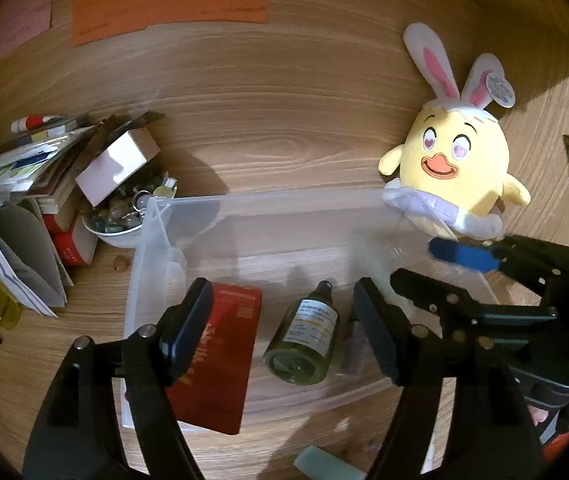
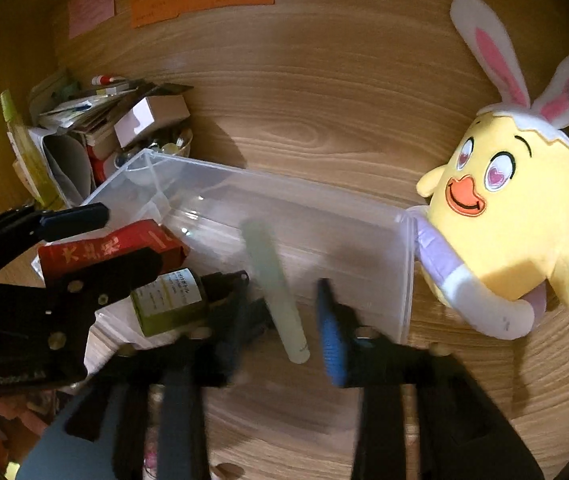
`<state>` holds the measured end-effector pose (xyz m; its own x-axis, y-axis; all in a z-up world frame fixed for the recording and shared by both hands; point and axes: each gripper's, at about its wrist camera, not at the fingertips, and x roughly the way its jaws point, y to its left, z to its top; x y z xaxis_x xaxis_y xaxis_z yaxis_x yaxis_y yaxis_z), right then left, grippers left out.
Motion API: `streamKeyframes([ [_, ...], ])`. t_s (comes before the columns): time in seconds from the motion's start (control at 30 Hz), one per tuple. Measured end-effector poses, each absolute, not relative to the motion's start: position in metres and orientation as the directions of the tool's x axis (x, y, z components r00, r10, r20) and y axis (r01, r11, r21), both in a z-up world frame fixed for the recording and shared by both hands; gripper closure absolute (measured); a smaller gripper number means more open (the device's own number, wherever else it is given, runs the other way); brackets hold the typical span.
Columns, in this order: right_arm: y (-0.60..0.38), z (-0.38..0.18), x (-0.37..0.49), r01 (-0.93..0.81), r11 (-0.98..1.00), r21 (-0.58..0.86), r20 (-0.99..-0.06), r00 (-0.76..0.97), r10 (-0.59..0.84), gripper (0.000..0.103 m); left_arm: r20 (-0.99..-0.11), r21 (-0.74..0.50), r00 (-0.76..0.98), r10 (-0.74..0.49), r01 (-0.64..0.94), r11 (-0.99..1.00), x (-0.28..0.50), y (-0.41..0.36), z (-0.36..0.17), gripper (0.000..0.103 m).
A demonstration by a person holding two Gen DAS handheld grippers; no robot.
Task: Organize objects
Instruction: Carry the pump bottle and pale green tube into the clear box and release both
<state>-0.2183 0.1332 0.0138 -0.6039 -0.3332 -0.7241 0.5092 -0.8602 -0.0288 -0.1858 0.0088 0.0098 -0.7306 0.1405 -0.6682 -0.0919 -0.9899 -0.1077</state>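
Right gripper (image 2: 280,320) above bin (image 2: 402,264), jaws apart, pale green stick (image 2: 274,280) loose between them, no pad pressing it. Left gripper (image 1: 284,328) also spread, empty, over red box (image 1: 220,356) and bottle (image 1: 308,340) lying inside bin. Plush chick (image 1: 456,168) leans against bin's far right corner; paper stack (image 1: 24,184) and bowl of trinkets (image 1: 120,220) crowd bin's left end. Only right view shows stick whole; left view catches just its end at bottom edge.

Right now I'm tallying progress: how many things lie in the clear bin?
3: a red box at its left, a green bottle beside it, a pale stick between the right gripper's open jaws.
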Motion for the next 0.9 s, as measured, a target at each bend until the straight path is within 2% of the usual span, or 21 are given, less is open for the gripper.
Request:
streamKeyframes([
  [0.3,0.137,0.028,-0.205,0.483,-0.872,-0.080,-0.673,-0.672,-0.310,0.035,-0.648,-0.124,-0.749,0.137,-0.074,-0.989,-0.180,-0.001,0.017,0.029],
  [0.5,0.147,0.035,-0.190,0.479,-0.874,-0.086,-0.652,-0.690,-0.314,0.033,-0.646,-0.092,-0.752,0.130,-0.092,-0.991,-0.169,0.006,0.027,0.028],
  [0.67,0.160,0.042,-0.173,0.479,-0.876,-0.050,-0.637,-0.691,-0.342,0.025,-0.620,-0.040,-0.777,0.111,-0.110,-0.993,-0.144,0.013,0.043,0.021],
  [0.73,0.164,0.044,-0.167,0.480,-0.877,-0.037,-0.630,-0.692,-0.353,0.022,-0.611,-0.030,-0.785,0.105,-0.110,-0.994,-0.135,0.014,0.047,0.009],
  [0.9,0.174,0.047,-0.146,0.476,-0.878,-0.054,-0.617,-0.707,-0.346,0.021,-0.597,-0.019,-0.797,0.091,-0.100,-0.995,-0.112,0.013,0.051,0.008],
])
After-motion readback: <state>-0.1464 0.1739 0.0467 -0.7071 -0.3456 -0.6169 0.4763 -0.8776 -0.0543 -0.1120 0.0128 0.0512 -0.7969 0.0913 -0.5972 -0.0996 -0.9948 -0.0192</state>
